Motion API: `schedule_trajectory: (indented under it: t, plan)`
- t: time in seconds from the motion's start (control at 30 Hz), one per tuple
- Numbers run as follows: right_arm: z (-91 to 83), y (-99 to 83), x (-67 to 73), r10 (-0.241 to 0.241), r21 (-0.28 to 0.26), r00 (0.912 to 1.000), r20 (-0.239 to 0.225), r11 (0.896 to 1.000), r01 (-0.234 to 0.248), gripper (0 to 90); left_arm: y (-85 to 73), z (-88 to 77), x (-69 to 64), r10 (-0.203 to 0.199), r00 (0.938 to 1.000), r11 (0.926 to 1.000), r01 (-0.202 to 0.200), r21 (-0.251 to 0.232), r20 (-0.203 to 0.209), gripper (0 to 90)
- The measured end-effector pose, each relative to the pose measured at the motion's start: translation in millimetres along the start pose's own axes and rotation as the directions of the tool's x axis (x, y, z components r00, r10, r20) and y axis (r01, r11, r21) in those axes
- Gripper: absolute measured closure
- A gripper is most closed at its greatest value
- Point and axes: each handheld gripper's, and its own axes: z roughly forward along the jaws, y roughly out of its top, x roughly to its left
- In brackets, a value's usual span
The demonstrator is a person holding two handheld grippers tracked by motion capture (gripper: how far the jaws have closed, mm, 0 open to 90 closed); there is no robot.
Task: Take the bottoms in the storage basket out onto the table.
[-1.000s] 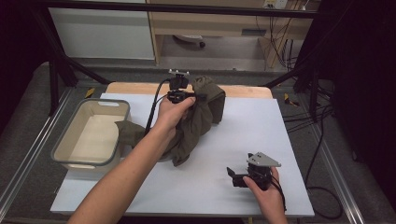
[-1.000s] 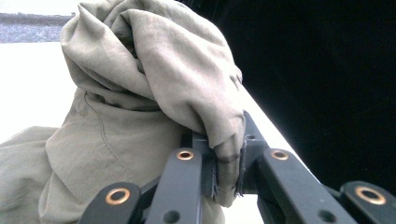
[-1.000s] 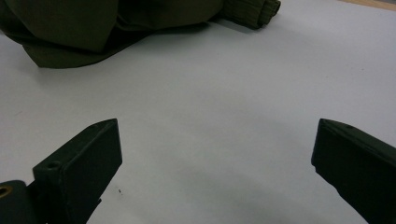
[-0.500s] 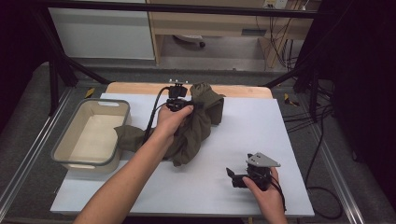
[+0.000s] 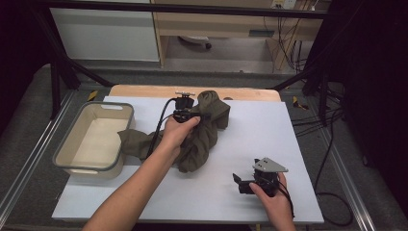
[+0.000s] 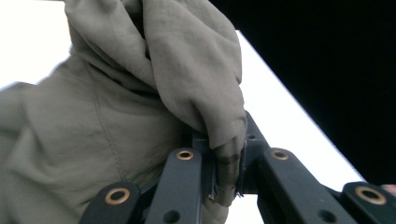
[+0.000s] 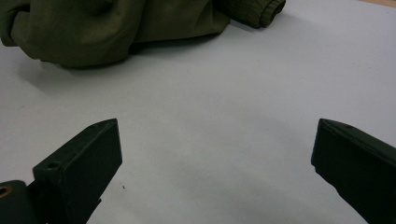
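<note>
While your left gripper (image 5: 190,114) pinches a fold of the olive garment (image 5: 202,137) at mid-table, the cloth hangs and pools like what it appears to be: light, limp woven fabric, with nothing stiff or fragile in it. In the left gripper view the jaws stand pressed together on a doubled edge of that fabric (image 6: 219,116), and the rest drapes away in loose creases. The garment lies bunched on the white table (image 5: 298,159), one end trailing toward 9 o'clock and touching the beige bin (image 5: 72,163), the bulk heaped toward 12 o'clock. Your right gripper (image 5: 246,184) rests at about 5 o'clock from the heap, well apart from it, jaws spread and empty. Expect thin layers to slide out of a shallow bite; a seam, the ribbed cuff (image 7: 266,11) or a thick fold likely holds better. One pinch lifts only a corner, so a second hold would spread it.
</note>
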Motion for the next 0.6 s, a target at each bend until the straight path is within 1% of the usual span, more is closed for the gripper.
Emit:
schedule_trajectory:
  t: [0.03,0.07,0.1,0.13,0.17,0.2,0.33,0.47,0.5,0.53,0.57,0.6]
  plan:
    - [0.2,0.0,0.2,-0.002,0.005,1.0000,0.000,1.000,0.002,2.4,-0.1,2.0,-5.9,0.011,0.9999,0.9999,-0.011,0.002,0.007,81.2]
    - [0.2,0.0,0.2,-0.002,0.005,1.0000,0.000,1.000,0.002,2.4,-0.1,2.0,-5.9,0.011,0.9999,0.9999,-0.011,0.002,0.007,81.2]
    - [0.5,-0.1,0.6,0.002,0.006,1.0000,0.000,1.000,-0.002,2.5,0.3,4.0,-11.2,0.014,0.9997,0.9999,-0.014,-0.001,0.018,81.1]
    - [0.5,-0.1,0.6,0.002,0.006,1.0000,0.000,1.000,-0.002,2.5,0.3,4.0,-11.2,0.014,0.9997,0.9999,-0.014,-0.001,0.018,81.1]
    - [1.0,-0.2,0.8,0.002,0.008,1.0000,0.000,1.000,-0.002,2.5,1.2,6.2,-16.1,0.017,0.9995,0.9999,-0.017,-0.002,0.028,81.1]
    - [1.0,-0.2,0.8,0.002,0.008,1.0000,0.000,1.000,-0.002,2.5,1.2,6.2,-16.1,0.017,0.9995,0.9999,-0.017,-0.002,0.028,81.2]
    - [1.7,-0.4,1.4,0.000,0.010,1.0000,-0.002,1.000,0.000,2.5,3.8,9.7,-26.1,0.018,0.9989,0.9998,-0.018,-0.003,0.043,81.1]
    - [2.0,-0.4,1.8,-0.002,0.013,1.0000,-0.002,1.000,0.002,2.5,8.4,13.1,-40.6,0.038,0.9969,0.9993,-0.038,0.000,0.068,81.1]
    - [1.8,-0.4,1.7,-0.002,0.011,1.0000,-0.001,1.000,0.003,2.4,10.4,14.9,-49.3,0.044,0.9954,0.9990,-0.044,-0.002,0.085,81.1]
    - [1.8,-0.4,1.7,-0.002,0.011,1.0000,-0.001,1.000,0.003,2.4,10.4,14.9,-49.3,0.044,0.9954,0.9990,-0.044,-0.002,0.085,81.1]
    - [1.9,-0.7,1.3,-0.004,0.012,1.0000,0.000,1.000,0.004,2.5,12.1,16.3,-57.9,0.063,0.9932,0.9980,-0.064,0.000,0.098,81.1]
    - [1.9,-0.7,1.3,-0.004,0.012,1.0000,0.000,1.000,0.004,2.5,12.1,16.3,-57.9,0.063,0.9932,0.9980,-0.064,0.000,0.098,81.1]
